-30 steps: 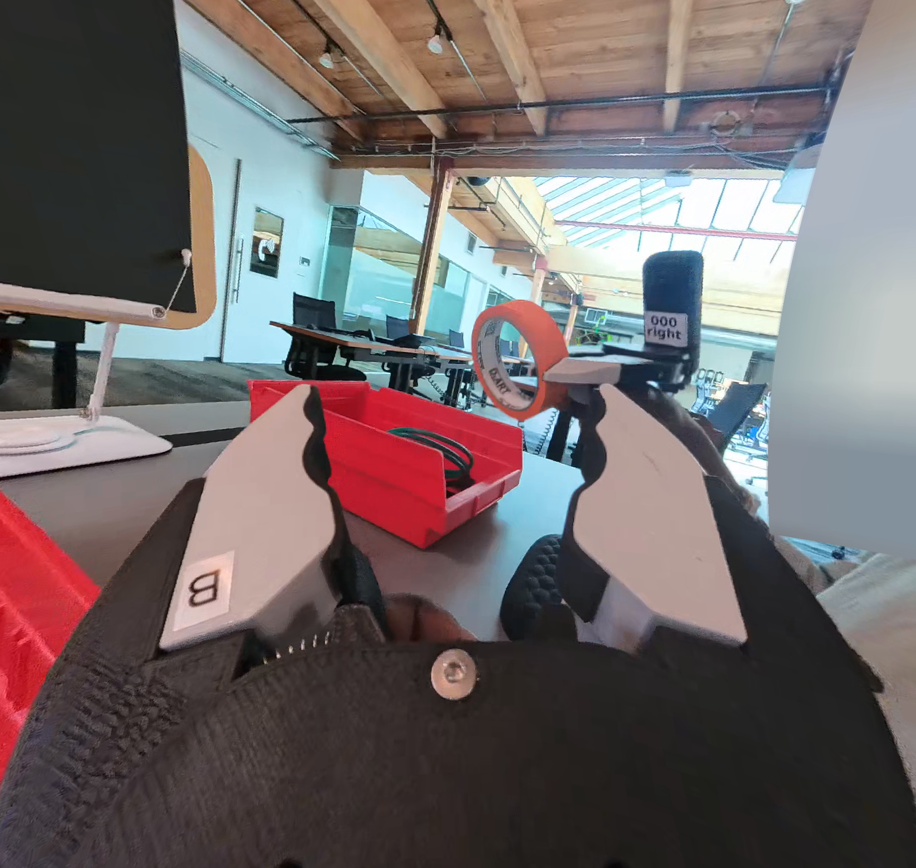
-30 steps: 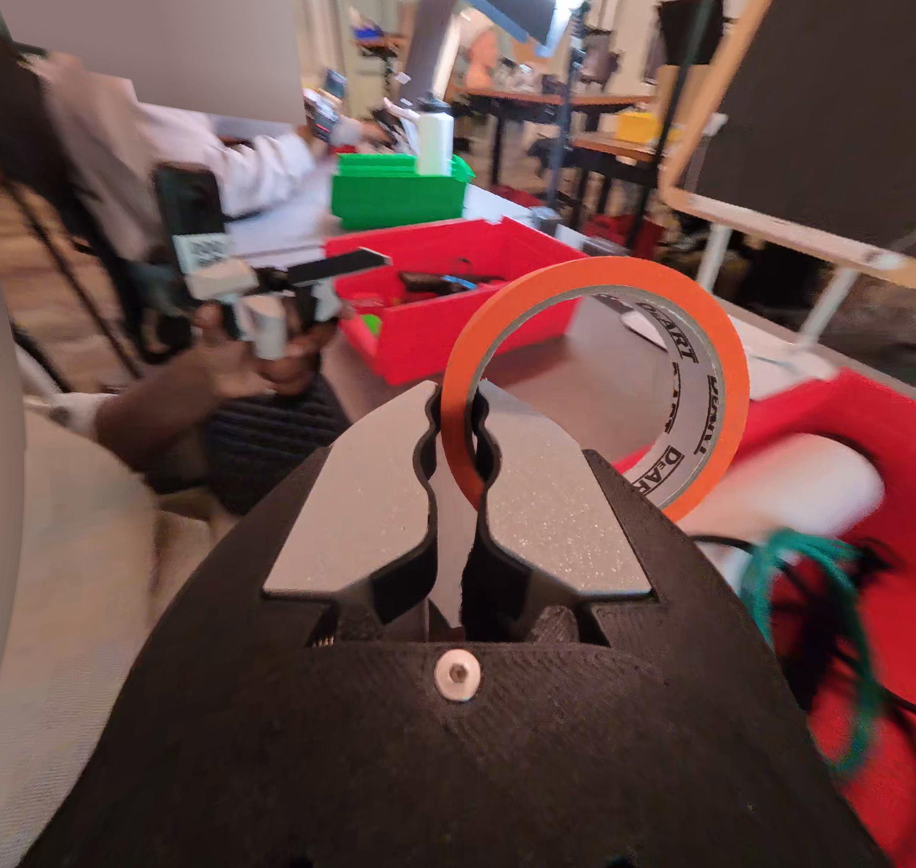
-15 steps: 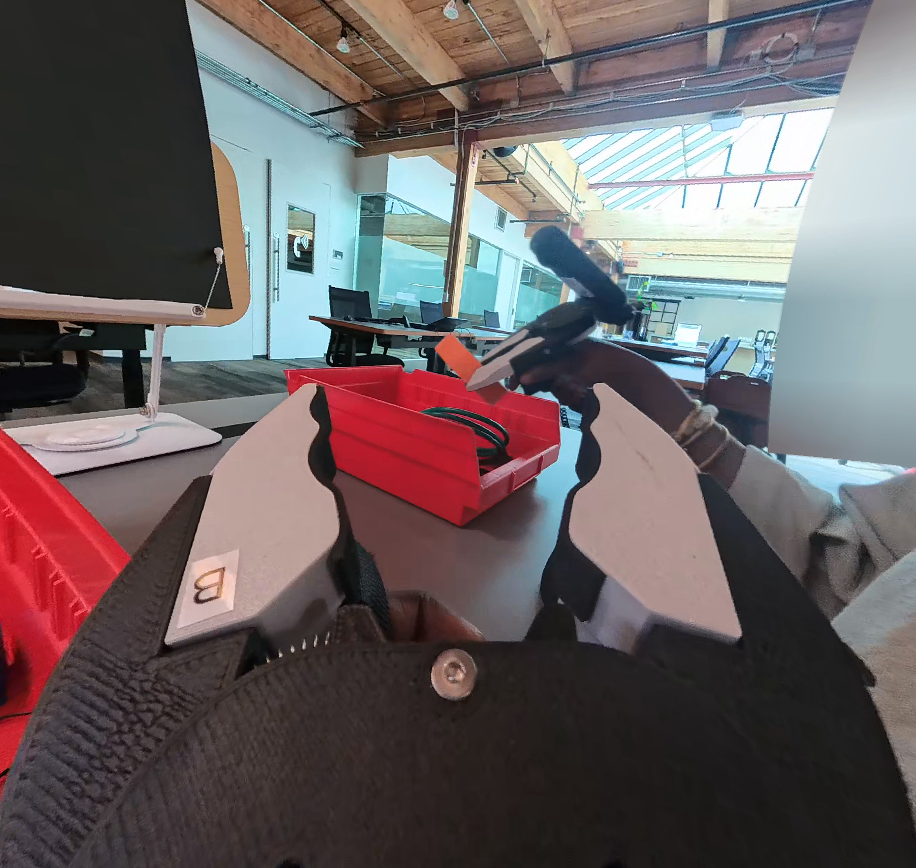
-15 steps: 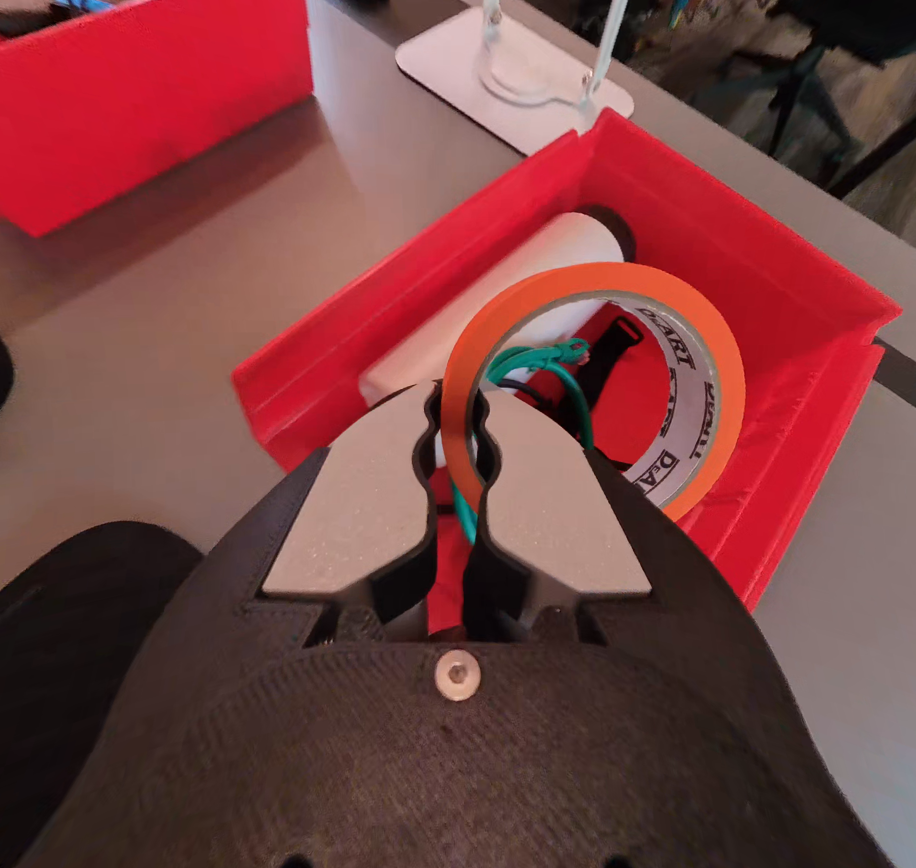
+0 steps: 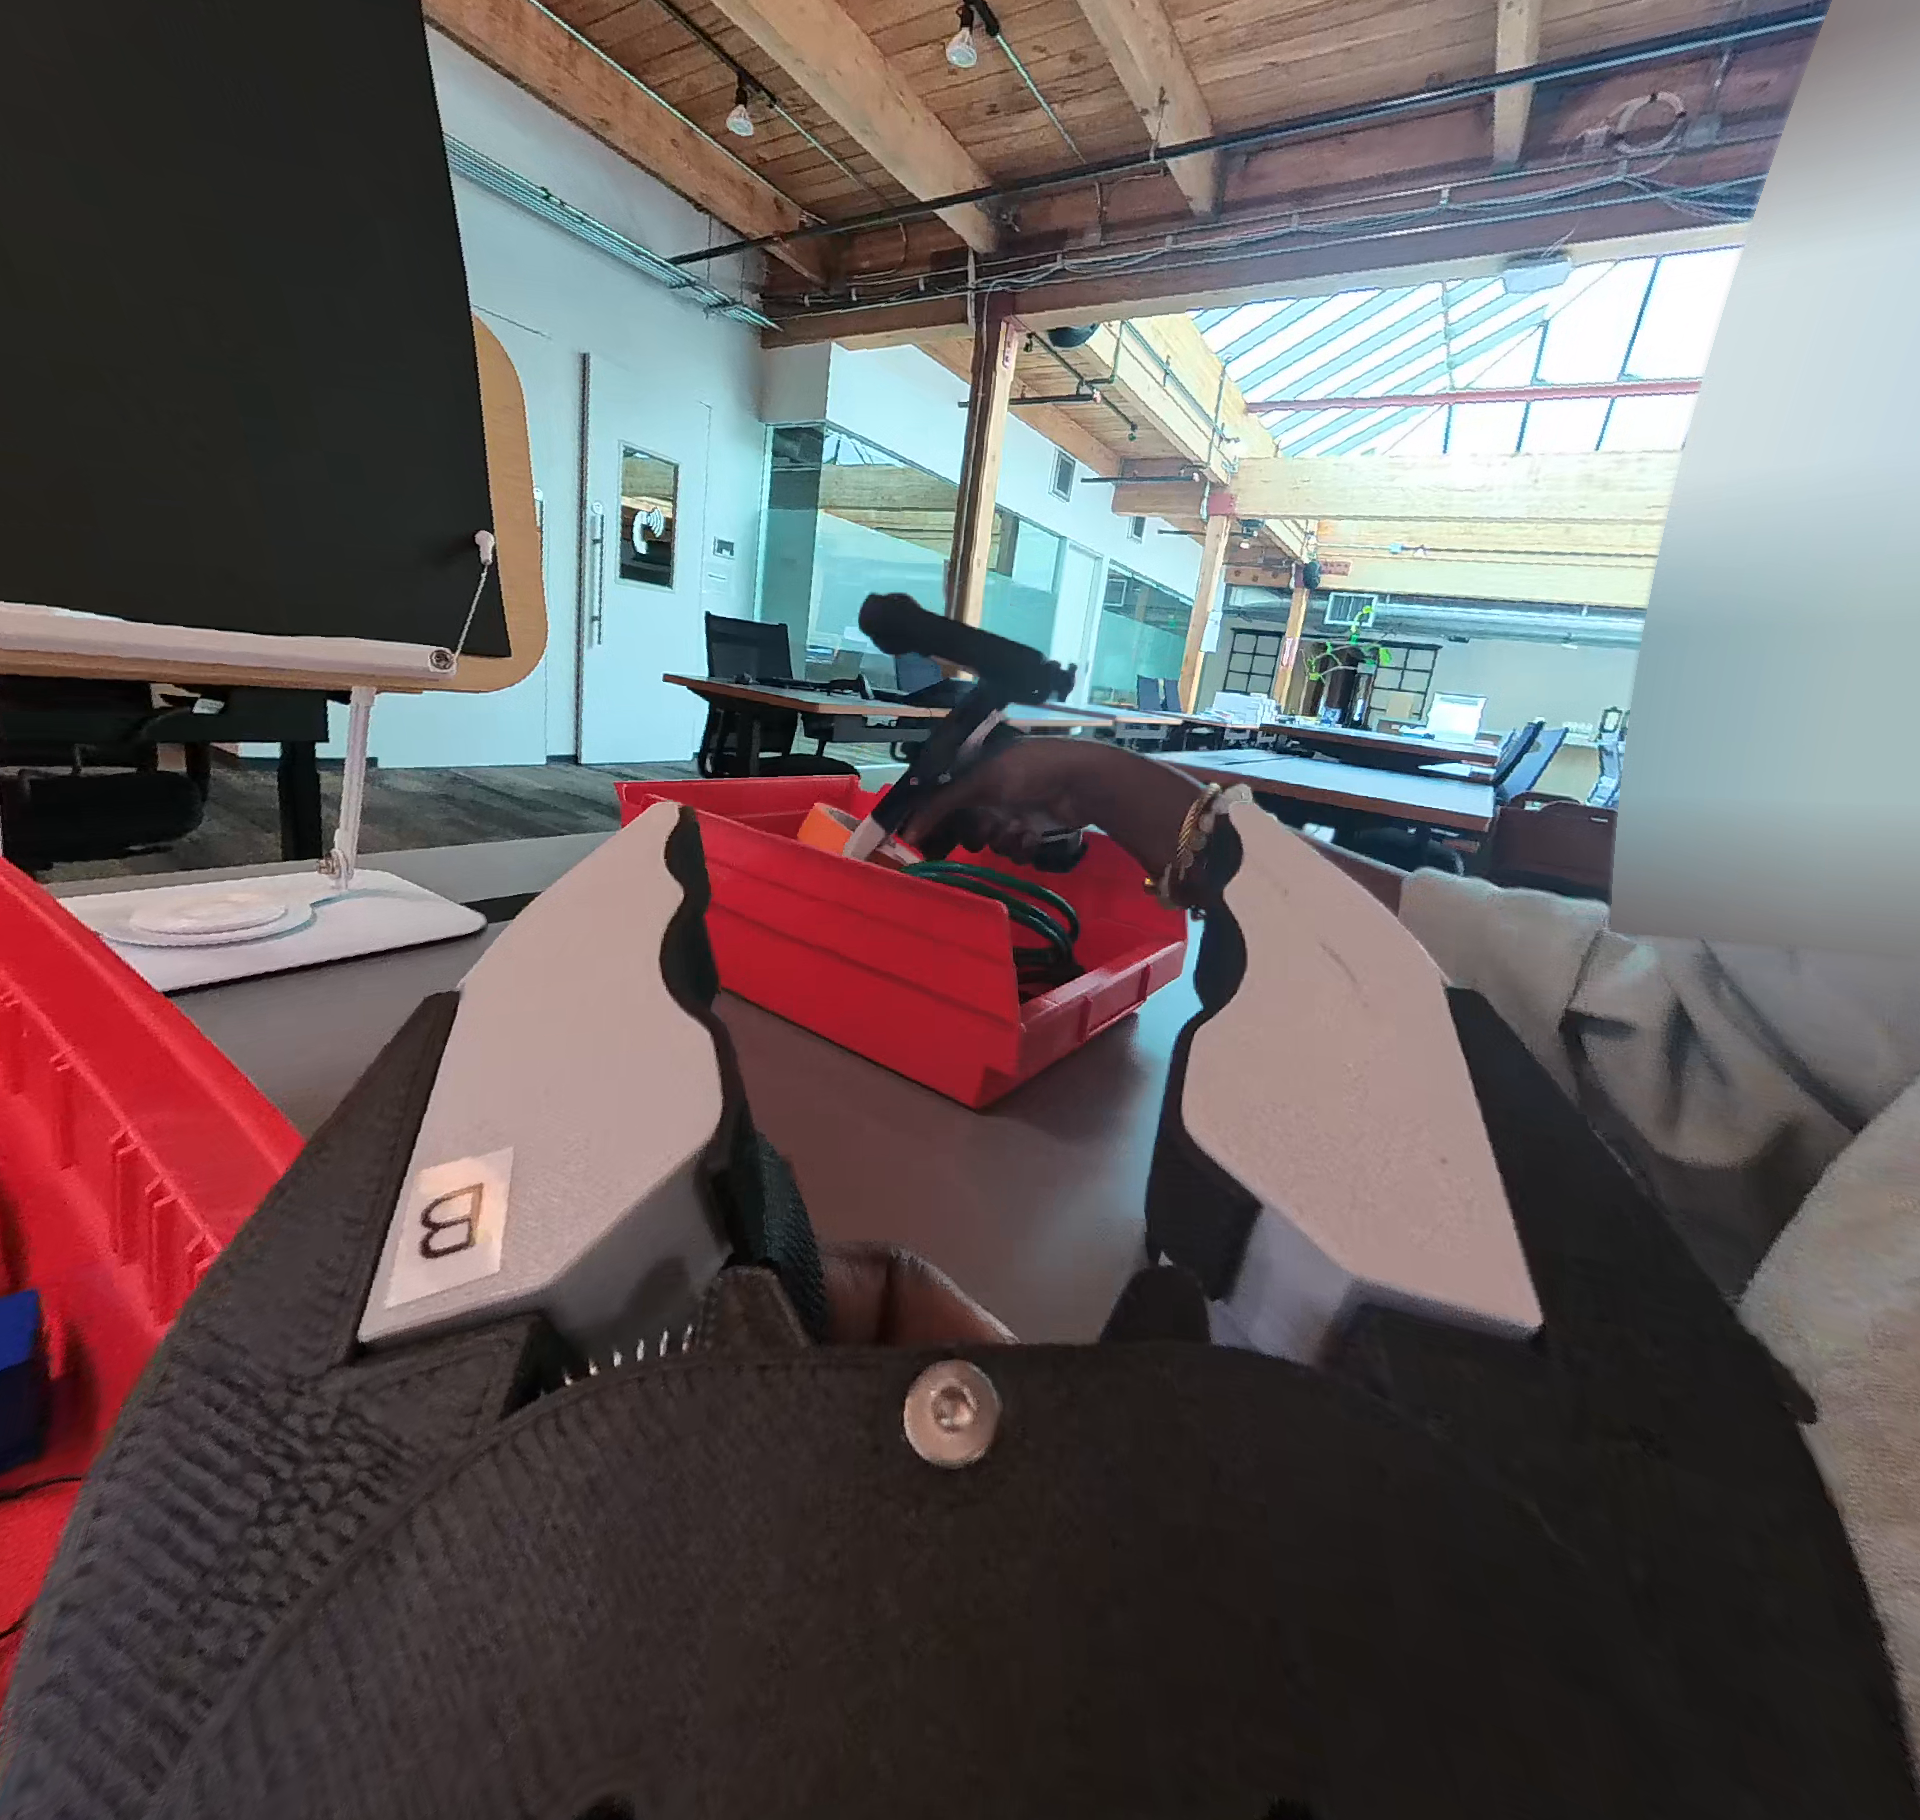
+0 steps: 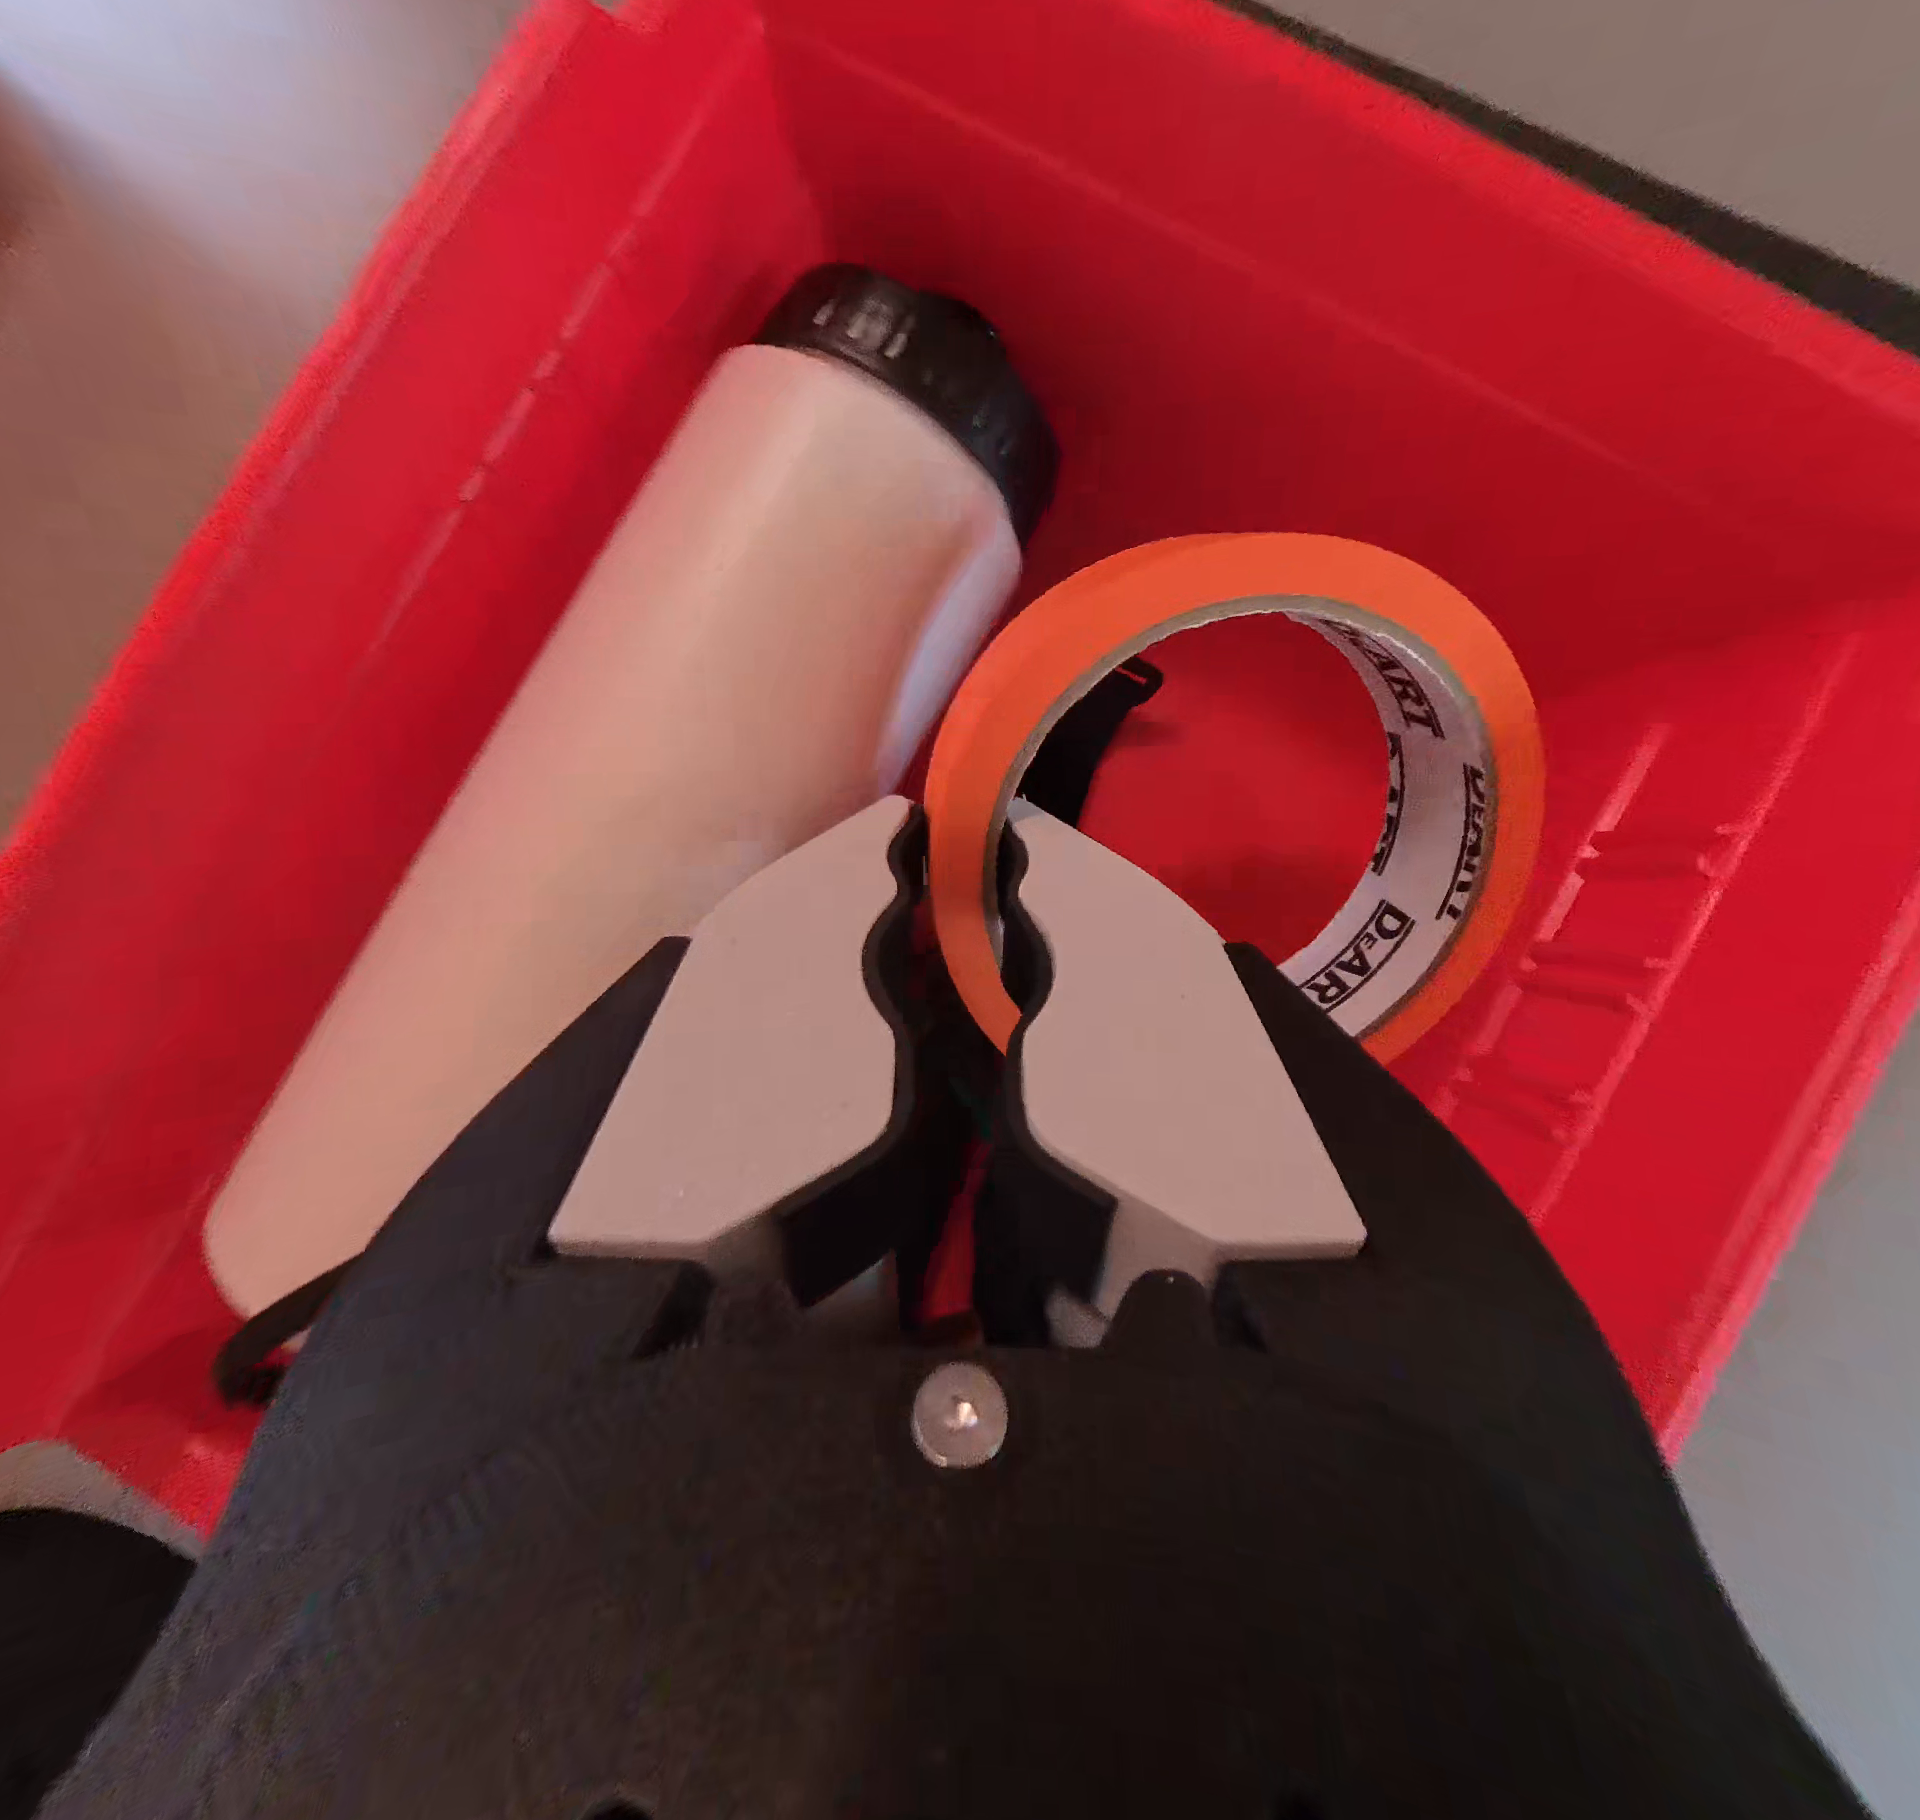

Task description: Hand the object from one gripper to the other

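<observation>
Your right gripper (image 6: 961, 835) has its jaws clenched on the orange tape roll (image 6: 1226, 783) down inside the red bin (image 6: 1299, 243), left gripper (image 5: 951, 866) jaws released and empty, so looks like you're at drop-off; next just let go.

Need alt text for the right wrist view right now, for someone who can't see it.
The right hand-held gripper pinches an orange tape roll over a red bin. A white bottle with a black cap lies inside.

Left wrist view low and level across the table (image 5: 935, 1178), right wrist view steeply down, close; shared red bin (image 5: 883, 960) (image 6: 1299, 243).
</observation>
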The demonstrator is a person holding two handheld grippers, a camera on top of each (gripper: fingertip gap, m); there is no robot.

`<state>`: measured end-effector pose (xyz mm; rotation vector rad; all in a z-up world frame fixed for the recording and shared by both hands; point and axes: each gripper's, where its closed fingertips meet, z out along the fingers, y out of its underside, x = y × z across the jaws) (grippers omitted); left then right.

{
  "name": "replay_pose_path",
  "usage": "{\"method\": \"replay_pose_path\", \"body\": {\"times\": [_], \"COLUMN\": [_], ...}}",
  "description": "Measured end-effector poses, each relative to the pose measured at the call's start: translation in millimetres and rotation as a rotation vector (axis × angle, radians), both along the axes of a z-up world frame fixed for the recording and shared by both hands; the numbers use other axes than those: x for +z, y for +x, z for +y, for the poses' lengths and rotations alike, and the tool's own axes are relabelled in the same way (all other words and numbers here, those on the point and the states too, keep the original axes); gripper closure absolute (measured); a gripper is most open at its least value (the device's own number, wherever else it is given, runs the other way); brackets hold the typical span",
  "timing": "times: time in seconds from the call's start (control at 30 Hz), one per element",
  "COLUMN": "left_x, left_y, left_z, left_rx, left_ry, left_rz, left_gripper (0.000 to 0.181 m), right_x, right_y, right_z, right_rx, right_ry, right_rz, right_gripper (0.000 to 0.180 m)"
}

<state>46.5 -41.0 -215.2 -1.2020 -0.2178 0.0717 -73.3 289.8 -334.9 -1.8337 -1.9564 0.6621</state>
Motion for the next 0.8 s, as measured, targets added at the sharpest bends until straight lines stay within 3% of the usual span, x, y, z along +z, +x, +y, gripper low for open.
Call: {"method": "replay_pose_path", "body": {"times": [0.23, 0.37, 0.6, 0.8], "left_x": [-5.4, -11.1, -23.8, -16.3], "left_y": [-1.6, 1.4, 8.9, 7.1], "left_z": [3.2, 8.7, 21.8, 18.1], "left_rx": [0.023, 0.011, -0.018, 0.000], "left_ry": [-0.043, -0.092, -0.197, -0.169], "left_rz": [0.010, 0.014, 0.013, -0.013], "left_gripper": [0.090, 0.090, 0.074, 0.081], "right_x": [-20.1, -9.8, 74.8, 140.0], "right_y": [-4.4, -2.5, 22.7, 99.9], "right_z": [8.6, 12.7, -3.0, -84.4], "right_rx": [-0.027, -0.057, -0.106, -0.007], "right_ry": [0.021, 0.042, 0.053, -0.069], "right_rz": [-0.055, -0.010, 0.320, 0.716], "right_gripper": [0.163, 0.156, 0.099, 0.073]}}
